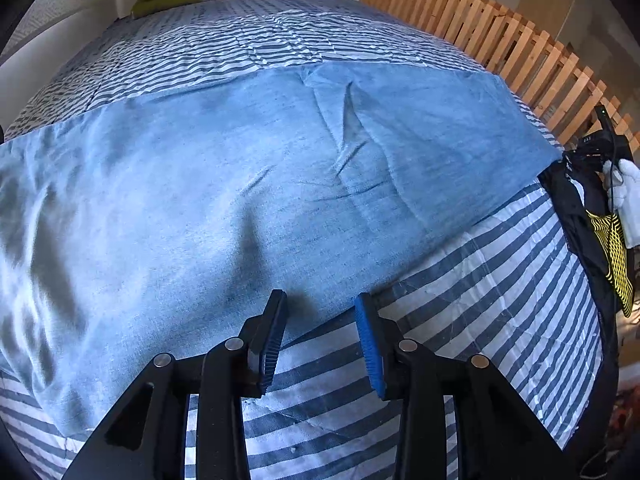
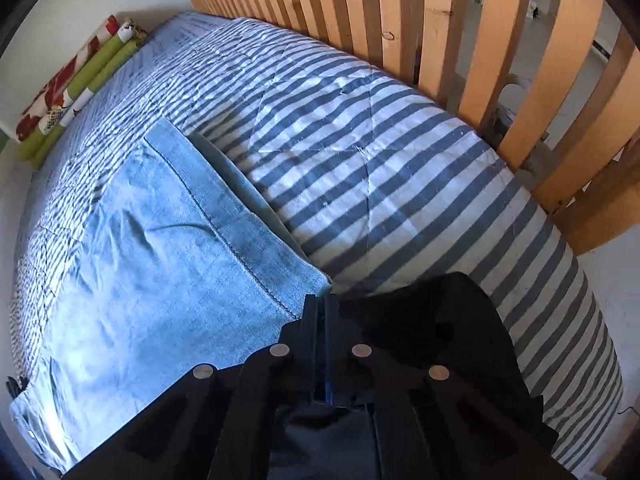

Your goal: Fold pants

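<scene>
Light blue denim: the pants (image 1: pixel 248 184) lie flat on a blue-and-white striped quilt (image 1: pixel 492 272) that covers the bed. In the left wrist view their long axis runs across the frame, left edge to right, tilted a little so the right end sits farther up the bed; a few shallow creases gather near the middle. At far left the cloth is mottled with sun and shadow. The left gripper (image 1: pixel 322 308) hangs over the near edge of the pants where denim meets quilt, its jaws spread apart with nothing between them, blue ribbed pads facing each other. Farther right, the pants end in a straight edge near the bedside. At the right margin a white-gloved hand (image 1: pixel 626 196) holds a black device. In the right wrist view, a stack of folded green and floral bedding (image 2: pixel 76 84) rests at the far left end of the bed. The hemmed end (image 2: pixel 240 216) of the pants, with its line of stitching, points toward the wooden slat railing (image 2: pixel 440 20) on the right. The right gripper (image 2: pixel 320 308) has its jaws pressed together at the near hem corner; whether cloth is pinched between them I cannot tell.
</scene>
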Available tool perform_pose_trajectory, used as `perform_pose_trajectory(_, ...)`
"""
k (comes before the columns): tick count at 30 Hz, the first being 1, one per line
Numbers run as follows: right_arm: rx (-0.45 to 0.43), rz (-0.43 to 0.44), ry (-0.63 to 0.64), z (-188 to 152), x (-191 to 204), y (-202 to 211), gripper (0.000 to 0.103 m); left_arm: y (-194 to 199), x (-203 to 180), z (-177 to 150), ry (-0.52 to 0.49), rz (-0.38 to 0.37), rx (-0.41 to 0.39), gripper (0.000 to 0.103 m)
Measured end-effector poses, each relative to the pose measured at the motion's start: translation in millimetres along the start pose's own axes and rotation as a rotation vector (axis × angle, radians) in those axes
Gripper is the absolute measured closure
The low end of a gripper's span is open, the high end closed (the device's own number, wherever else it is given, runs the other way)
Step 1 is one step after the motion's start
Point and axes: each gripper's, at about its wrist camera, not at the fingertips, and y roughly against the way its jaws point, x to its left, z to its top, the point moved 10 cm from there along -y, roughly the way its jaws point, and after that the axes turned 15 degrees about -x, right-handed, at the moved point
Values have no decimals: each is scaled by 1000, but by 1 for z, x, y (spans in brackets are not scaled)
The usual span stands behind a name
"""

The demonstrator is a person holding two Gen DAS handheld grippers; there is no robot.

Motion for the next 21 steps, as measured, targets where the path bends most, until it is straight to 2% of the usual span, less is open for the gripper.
perform_pose_trajectory(2, -60, -138, 23, 3, -24, 10, 103, 1, 0, 0, -6, 1, 4, 65)
perform_pose_trajectory(3, -91, -155, 7, 6, -35, 13, 103, 1, -1, -1, -7, -2, 6, 64)
perform_pose_trajectory(5, -22, -27, -124, -1, -40, 7, 103, -1, -3, -1, -13, -3, 9, 63)
perform_pose_trajectory(7, 25, 92, -146, 0, -31, 5, 99, -2, -7, -1, -13, -8, 9, 62)
perform_pose_trajectory(8, 34, 107, -121, 1, -28, 6, 95, -2, -9, -1, -15, -11, 9, 62)
perform_pose_trajectory(10, 22, 133, -87, 5, -18, 6, 70, -4, -12, -1, -22, -10, 11, 62)
perform_pose_trajectory(13, 25, 225, -137, 14, -6, 5, 67, -5, -14, 0, -32, -7, 18, 62)
perform_pose_trajectory(15, 49, 244, -161, 18, -2, 0, 62, -6, -15, 0, -33, -8, 21, 62)
perform_pose_trajectory(18, 135, 276, -136, 7, 11, -11, 56, -7, -15, 0, -31, -11, 24, 62)
perform_pose_trajectory(21, 177, 210, -114, -9, 8, -24, 56, -9, -15, 0, -31, -8, 28, 62)
